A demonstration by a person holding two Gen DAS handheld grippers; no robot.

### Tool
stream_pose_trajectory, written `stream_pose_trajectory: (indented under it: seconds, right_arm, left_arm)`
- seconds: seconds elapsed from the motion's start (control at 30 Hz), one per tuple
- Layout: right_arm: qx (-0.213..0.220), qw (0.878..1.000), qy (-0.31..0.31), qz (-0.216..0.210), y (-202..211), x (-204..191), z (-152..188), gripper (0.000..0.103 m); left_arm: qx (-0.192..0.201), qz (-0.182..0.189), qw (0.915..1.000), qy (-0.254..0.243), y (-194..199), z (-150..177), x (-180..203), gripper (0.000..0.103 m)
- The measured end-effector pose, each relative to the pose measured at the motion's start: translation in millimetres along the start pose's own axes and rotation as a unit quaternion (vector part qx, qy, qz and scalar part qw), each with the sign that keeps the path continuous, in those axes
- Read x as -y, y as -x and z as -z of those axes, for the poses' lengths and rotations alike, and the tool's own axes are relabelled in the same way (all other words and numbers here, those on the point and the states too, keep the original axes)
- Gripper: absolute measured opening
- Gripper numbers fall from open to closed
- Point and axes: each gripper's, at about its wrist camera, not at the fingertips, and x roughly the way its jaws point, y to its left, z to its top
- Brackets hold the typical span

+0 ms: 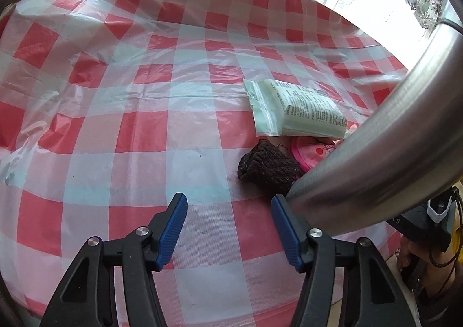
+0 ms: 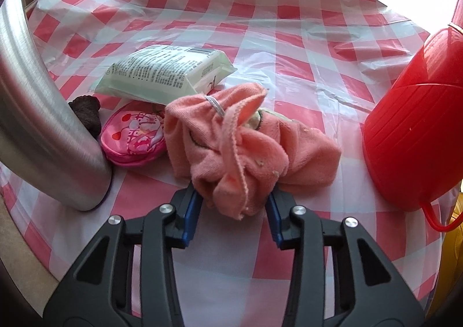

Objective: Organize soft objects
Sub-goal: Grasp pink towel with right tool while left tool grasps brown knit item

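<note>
A crumpled pink towel (image 2: 246, 142) lies on the checked tablecloth (image 2: 289, 43). My right gripper (image 2: 234, 197) is around its near end, blue pads on both sides of the cloth; I cannot tell if they press it. Left of the towel lies a pink pouch (image 2: 133, 136), a dark brown knitted item (image 2: 86, 113) and a pale green wipes pack (image 2: 165, 72). In the left wrist view my left gripper (image 1: 228, 205) is open and empty, just before the brown item (image 1: 269, 166), the pouch (image 1: 306, 152) and the wipes pack (image 1: 295, 107).
A steel cylinder (image 2: 31, 113) stands at the left of the right wrist view and crosses the right of the left wrist view (image 1: 376, 153). A red plastic basket (image 2: 416, 124) stands at the right. Window and curtains lie behind the table.
</note>
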Motion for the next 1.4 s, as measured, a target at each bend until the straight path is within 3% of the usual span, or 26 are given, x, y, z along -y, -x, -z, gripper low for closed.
stream_pose_trajectory:
  seconds: [0.13,0.4,0.77,0.83,1.13,1.4]
  right_arm:
    - [0.003,1.000,0.002,0.002,1.0,-1.7,1.2,0.039]
    - [0.003,1.000,0.002,0.004,2.6,-3.2,2.5,0.035]
    - [-0.002,1.000,-0.006,0.004,8.7,-2.0,7.7,0.024]
    - [-0.001,1.000,-0.011,0.004,10.8,-0.1,9.3,0.023]
    - [0.007,1.000,-0.019,0.000,29.0,1.0,19.0,0.022]
    - [0.012,1.000,-0.020,0.002,47.3,0.7,32.7,0.022]
  left_arm:
    - [-0.002,0.031,0.9995,-0.006,-6.3,-5.3,-3.7,0.053]
    - [-0.033,0.151,0.9876,0.027,-28.1,-19.0,-26.0,0.052]
    - [-0.076,0.207,0.9752,0.025,-56.8,-34.3,-20.7,0.026]
    - [-0.079,0.208,0.9746,0.027,-59.9,-34.5,-19.6,0.017]
    - [-0.045,0.167,0.9835,0.055,-38.5,-27.8,-34.6,0.015]
    - [-0.018,0.067,0.9955,0.064,-9.8,-2.5,-37.2,0.015]
